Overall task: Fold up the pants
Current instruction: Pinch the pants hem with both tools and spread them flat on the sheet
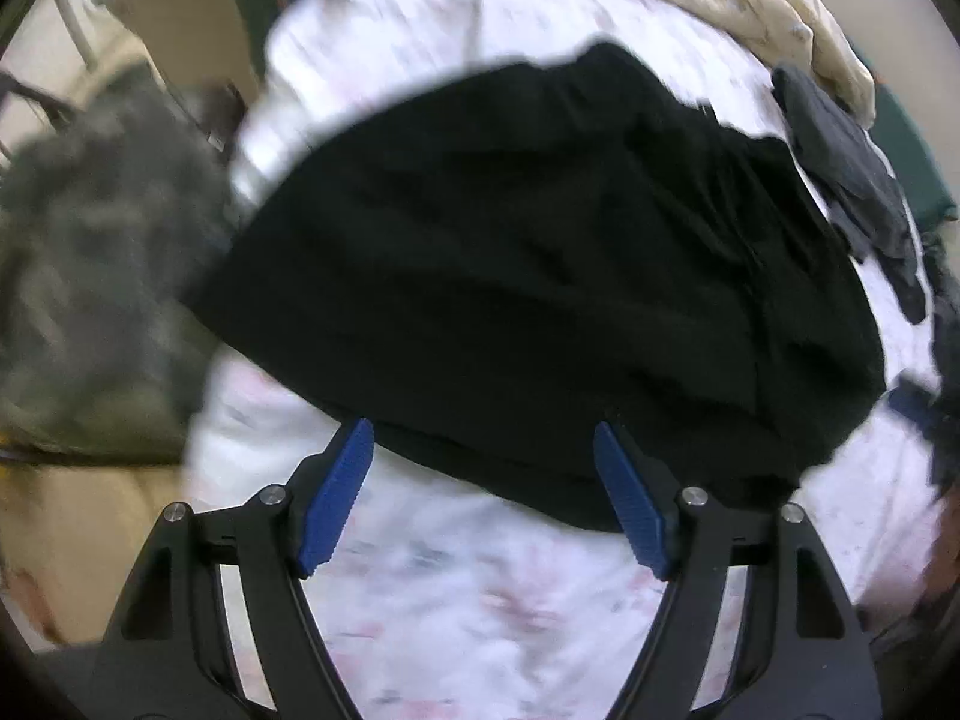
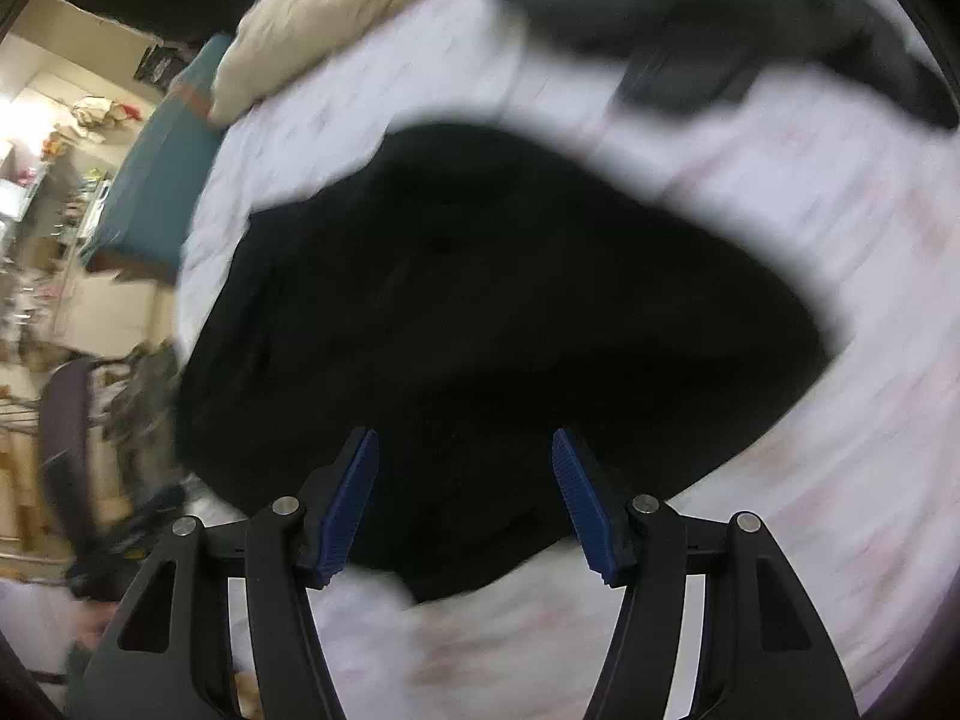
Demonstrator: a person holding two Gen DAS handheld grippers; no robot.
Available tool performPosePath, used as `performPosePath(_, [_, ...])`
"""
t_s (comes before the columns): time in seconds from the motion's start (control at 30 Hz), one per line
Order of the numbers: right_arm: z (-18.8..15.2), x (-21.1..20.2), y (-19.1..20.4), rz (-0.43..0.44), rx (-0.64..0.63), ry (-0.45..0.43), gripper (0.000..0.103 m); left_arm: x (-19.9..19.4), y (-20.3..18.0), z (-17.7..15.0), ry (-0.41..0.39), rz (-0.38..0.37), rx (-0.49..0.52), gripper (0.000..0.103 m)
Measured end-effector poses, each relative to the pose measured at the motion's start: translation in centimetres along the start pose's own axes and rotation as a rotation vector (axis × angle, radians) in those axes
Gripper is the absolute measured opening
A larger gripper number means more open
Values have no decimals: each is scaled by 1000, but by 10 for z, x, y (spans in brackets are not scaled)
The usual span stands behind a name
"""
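Note:
Black pants (image 1: 528,276) lie folded in a broad, rumpled bundle on a white floral bedsheet (image 1: 480,600). In the left wrist view my left gripper (image 1: 483,432) hovers at the bundle's near edge, its blue pads (image 1: 336,498) spread wide with nothing pinched between them. The right wrist view shows the same black pants (image 2: 480,312) from another side. There my right gripper (image 2: 465,438) is open above the near part of the cloth, and its blue pads (image 2: 579,504) stand apart from the fabric. Both views are blurred.
A cream quilt (image 1: 750,0) is heaped at the far side of the bed, with grey garments (image 1: 852,168) beside it. A dark grey fuzzy heap (image 1: 90,252) lies left of the bed. A teal mattress edge (image 2: 156,168) and a cluttered room lie beyond the bed.

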State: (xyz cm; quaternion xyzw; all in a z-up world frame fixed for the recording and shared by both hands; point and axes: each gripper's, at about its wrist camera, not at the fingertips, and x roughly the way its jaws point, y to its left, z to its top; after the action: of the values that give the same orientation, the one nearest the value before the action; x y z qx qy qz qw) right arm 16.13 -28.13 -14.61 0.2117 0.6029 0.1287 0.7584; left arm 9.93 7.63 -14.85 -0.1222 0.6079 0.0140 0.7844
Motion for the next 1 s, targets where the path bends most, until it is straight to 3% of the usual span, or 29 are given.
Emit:
performPosePath(0.17, [-41,62,24,51,51,118,57,34,-9,3,23,4,-17,69])
performPosePath(0.23, [-46,71,31,66,45,102,53,44,-14,4,43,15,-9,52])
performPosePath(0.27, [-46,76,34,58,42,108,41,50,-19,4,61,49,19,36])
performPosePath(0.3, [-47,81,35,60,43,118,19,52,-21,5,67,92,47,12])
performPosePath(0.33, [-49,82,36,56,38,121,12,53,-24,4,64,144,81,1])
performPosePath(0.43, [-50,72,45,39,-21,98,2,45,-24,4,28,166,91,1])
performPosePath(0.7, [-61,26,56,146,-21,37,1,-21,-3,-8,-104,177,32,0])
performPosePath(0.83, [-69,41,50,118,11,98,2,-13,11,-14,-71,175,20,0])
performPosePath(0.97, [-76,66,42,49,36,164,3,7,27,-15,52,124,-73,1])
performPosePath(1.0, [-76,66,41,35,42,168,7,9,28,-15,69,113,-94,6])
